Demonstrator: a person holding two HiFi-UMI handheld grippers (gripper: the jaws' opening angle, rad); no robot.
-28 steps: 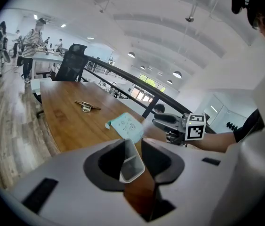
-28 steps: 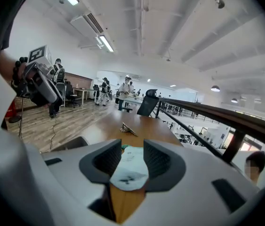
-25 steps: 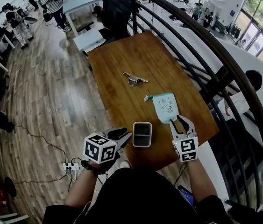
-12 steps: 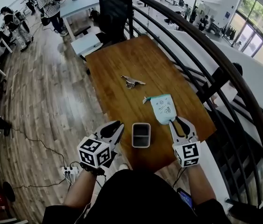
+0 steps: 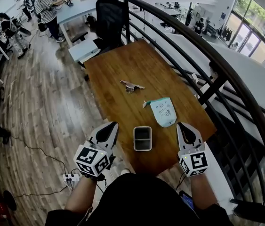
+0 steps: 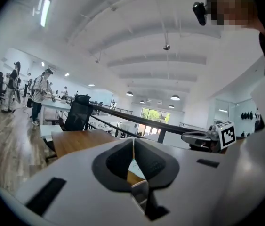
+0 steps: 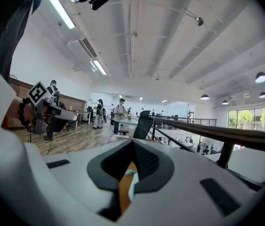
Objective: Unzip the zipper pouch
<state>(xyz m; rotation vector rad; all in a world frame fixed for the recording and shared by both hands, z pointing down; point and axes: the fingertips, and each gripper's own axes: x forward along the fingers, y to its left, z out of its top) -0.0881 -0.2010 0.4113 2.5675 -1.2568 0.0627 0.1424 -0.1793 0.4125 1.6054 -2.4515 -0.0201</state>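
Both grippers have pulled back toward the person since the earlier frames, and the right gripper [image 5: 183, 125], whose tips then stood at the near end of the pale teal zipper pouch [image 5: 163, 111], is now clear of it; both sets of jaws have just been closing with nothing between them.

The pouch lies flat on the brown wooden table [image 5: 123, 65], close to its right edge, ahead of the right gripper; a small grey rectangular box [image 5: 142, 138] sits near the front edge, between the two grippers; a small metal clip [image 5: 131, 85] lies further out, well apart from the pouch; the far half of the tabletop is bare.

A curved black railing [image 5: 203, 46] runs close along the table's right side; wooden floor [image 5: 43, 93] lies wide to the left.

The left gripper [image 5: 112, 125] hangs over the table's near left edge, clenched on nothing; the right gripper is likewise clenched and empty.
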